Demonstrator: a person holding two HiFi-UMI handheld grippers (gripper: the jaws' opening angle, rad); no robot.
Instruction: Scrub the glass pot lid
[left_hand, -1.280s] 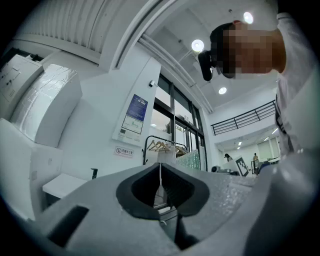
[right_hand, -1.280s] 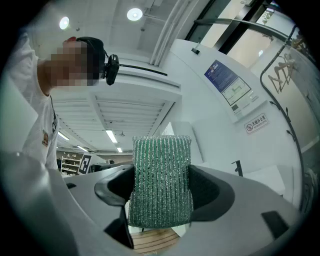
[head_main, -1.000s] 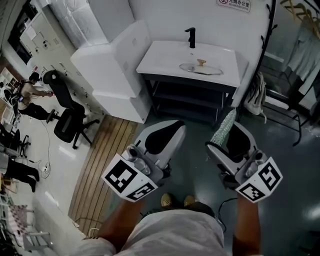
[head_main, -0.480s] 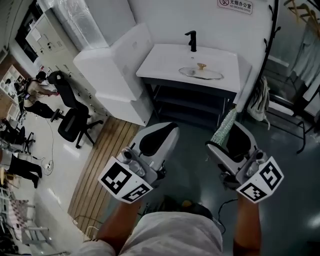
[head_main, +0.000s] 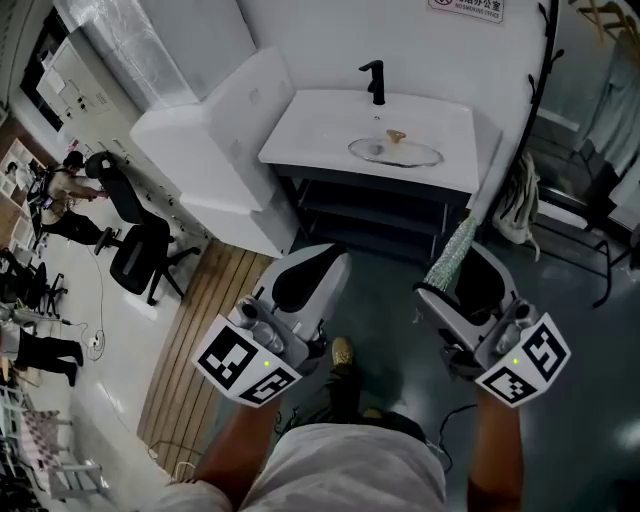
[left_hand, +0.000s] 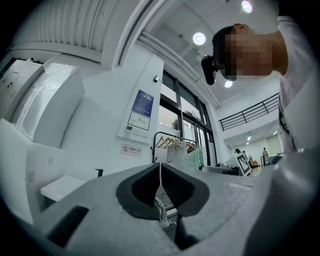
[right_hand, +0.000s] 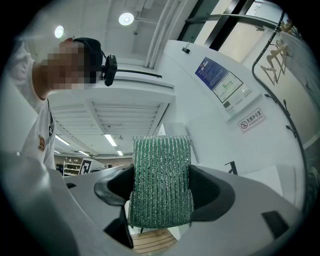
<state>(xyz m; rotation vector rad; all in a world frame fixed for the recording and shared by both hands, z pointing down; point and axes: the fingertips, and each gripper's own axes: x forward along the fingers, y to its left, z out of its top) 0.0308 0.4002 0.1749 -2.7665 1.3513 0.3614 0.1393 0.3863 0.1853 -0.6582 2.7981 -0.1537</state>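
The glass pot lid (head_main: 395, 151) with a tan knob lies on the white sink counter (head_main: 310, 130) ahead, near a black faucet (head_main: 375, 80). My left gripper (head_main: 318, 262) is held low at the left of the head view, well short of the counter. Its jaws are shut with nothing between them, as the left gripper view (left_hand: 160, 172) shows. My right gripper (head_main: 462, 262) is at the right, shut on a green ribbed scrubbing sponge (head_main: 448, 252) that sticks up from its jaws (right_hand: 160, 182). Both grippers point slightly upward.
A dark open shelf frame (head_main: 380, 215) stands under the counter. A white boxy unit (head_main: 215, 160) sits left of it, with wooden slats (head_main: 205, 330) on the floor beside. A black coat rack (head_main: 535, 90) with cloth stands at the right. Office chairs (head_main: 140, 250) and people are far left.
The sink counter and lid have shifted lower and a little left in the head view and look closer. Both grippers keep their poses, the sponge still held.
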